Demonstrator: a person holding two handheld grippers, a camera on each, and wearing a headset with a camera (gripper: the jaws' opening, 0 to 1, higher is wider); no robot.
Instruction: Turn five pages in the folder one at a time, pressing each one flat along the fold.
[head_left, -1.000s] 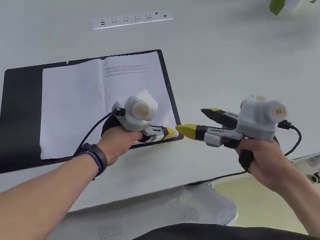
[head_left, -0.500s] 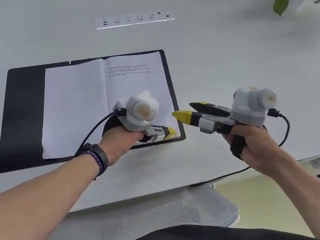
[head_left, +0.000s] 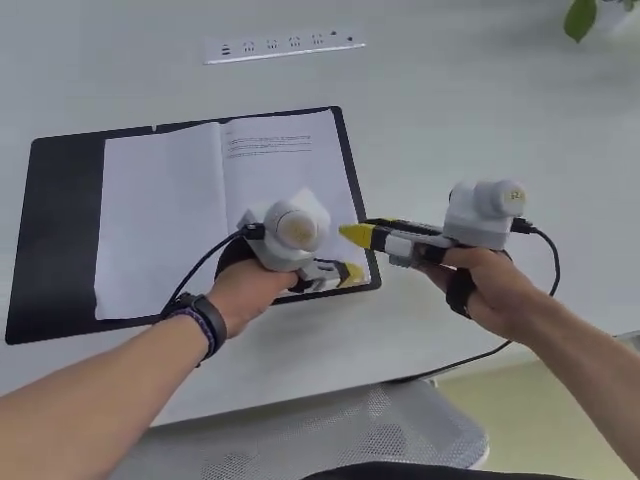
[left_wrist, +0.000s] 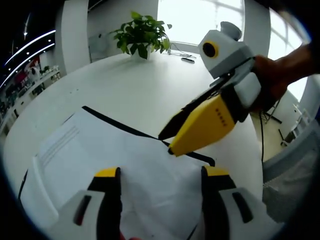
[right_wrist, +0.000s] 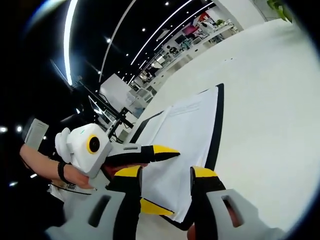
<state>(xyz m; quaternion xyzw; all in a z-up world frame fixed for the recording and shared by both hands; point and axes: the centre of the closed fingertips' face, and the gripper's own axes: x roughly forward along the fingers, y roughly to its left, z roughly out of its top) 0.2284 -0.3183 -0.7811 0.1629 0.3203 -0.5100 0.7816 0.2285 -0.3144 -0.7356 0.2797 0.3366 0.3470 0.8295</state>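
Both pairs of jaws parted, empty: left gripper (left_wrist: 160, 172) over the near right page corner of the folder (head_left: 60, 230), spread on the counter (head_left: 480, 120); right gripper (right_wrist: 165, 172) just beside.

Folder (head_left: 55, 230) black; pages (head_left: 160, 220) white, faint grey print, probably text. Left tongs (left_wrist: 161, 174), right tongs (right_wrist: 165, 173) yellow-tipped. Table (head_left: 480, 120) white.

Open black folder (head_left: 60, 240) with white pages (head_left: 160, 220) on a pale table (head_left: 480, 120); yellow-tipped left gripper (head_left: 345, 275) at its lower right corner, yellow-tipped right gripper (head_left: 358, 232) just beside its right edge.
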